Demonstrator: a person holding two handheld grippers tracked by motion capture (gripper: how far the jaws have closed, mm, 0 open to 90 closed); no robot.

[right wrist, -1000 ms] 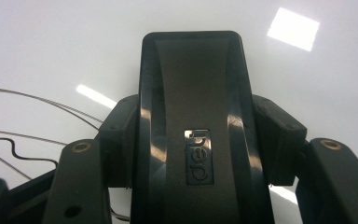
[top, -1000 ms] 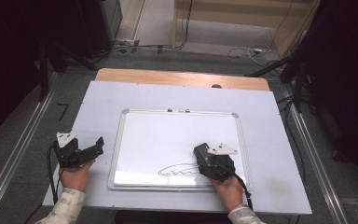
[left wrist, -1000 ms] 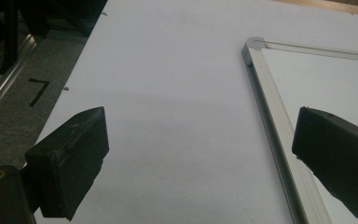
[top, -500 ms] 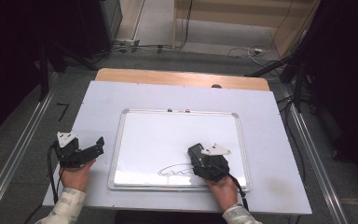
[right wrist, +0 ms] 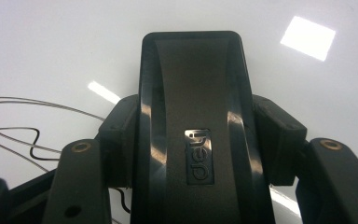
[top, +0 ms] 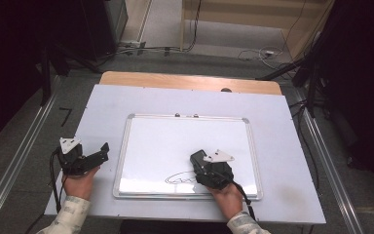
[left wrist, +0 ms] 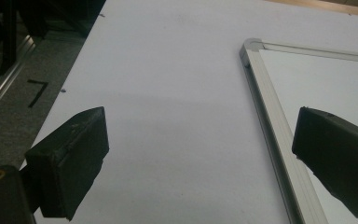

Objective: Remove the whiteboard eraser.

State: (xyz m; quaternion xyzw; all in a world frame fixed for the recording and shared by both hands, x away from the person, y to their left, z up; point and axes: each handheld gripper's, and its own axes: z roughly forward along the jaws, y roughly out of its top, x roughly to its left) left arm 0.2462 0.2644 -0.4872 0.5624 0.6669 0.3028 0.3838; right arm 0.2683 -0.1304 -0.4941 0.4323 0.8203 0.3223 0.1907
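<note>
Scribble [top: 179, 178] beside eraser [right wrist: 193, 126] (whiteboard [top: 146, 141])

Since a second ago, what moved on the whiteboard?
The right gripper, fingers clamped on the black eraser, slid left across the whiteboard over the drawn line. The left gripper stayed put beside the board, open; the drawing looks unchanged.

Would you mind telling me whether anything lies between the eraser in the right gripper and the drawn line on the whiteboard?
Nothing visible does: the eraser rests on bare whiteboard, with the black line just beside it.
</note>
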